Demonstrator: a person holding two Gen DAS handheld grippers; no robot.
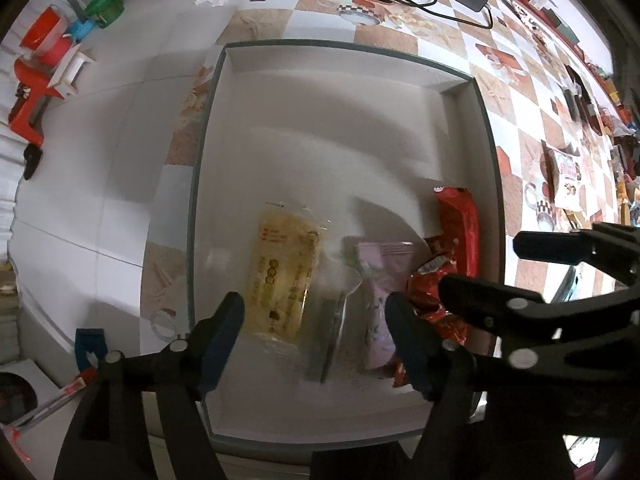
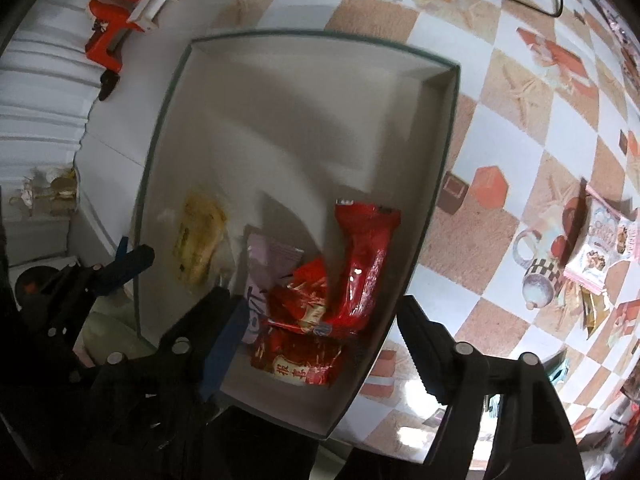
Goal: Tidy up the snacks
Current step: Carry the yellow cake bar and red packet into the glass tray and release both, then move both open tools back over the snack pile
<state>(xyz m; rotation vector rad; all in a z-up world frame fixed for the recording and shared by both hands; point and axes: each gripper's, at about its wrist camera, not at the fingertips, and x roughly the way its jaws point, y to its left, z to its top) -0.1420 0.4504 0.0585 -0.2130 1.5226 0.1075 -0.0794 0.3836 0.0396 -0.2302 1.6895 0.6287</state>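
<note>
Snacks lie bunched at the near end of the white cardboard box (image 1: 400,128) on the checkered table (image 1: 520,112): from left to right, a yellow clear-wrapped pack (image 1: 282,276), a lilac packet (image 1: 378,280) and red packets (image 2: 360,256). Above them, the left gripper (image 1: 316,336) hangs at 6 o'clock, jaws spread and gripping nothing. At its 3 o'clock, the right gripper (image 2: 324,344) has its jaws spread empty above the red packets.

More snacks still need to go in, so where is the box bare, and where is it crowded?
The far half of the box, up to its back wall, is bare. The near end is crowded: yellow packet, lilac packet, long red packet and smaller red packets.
</note>
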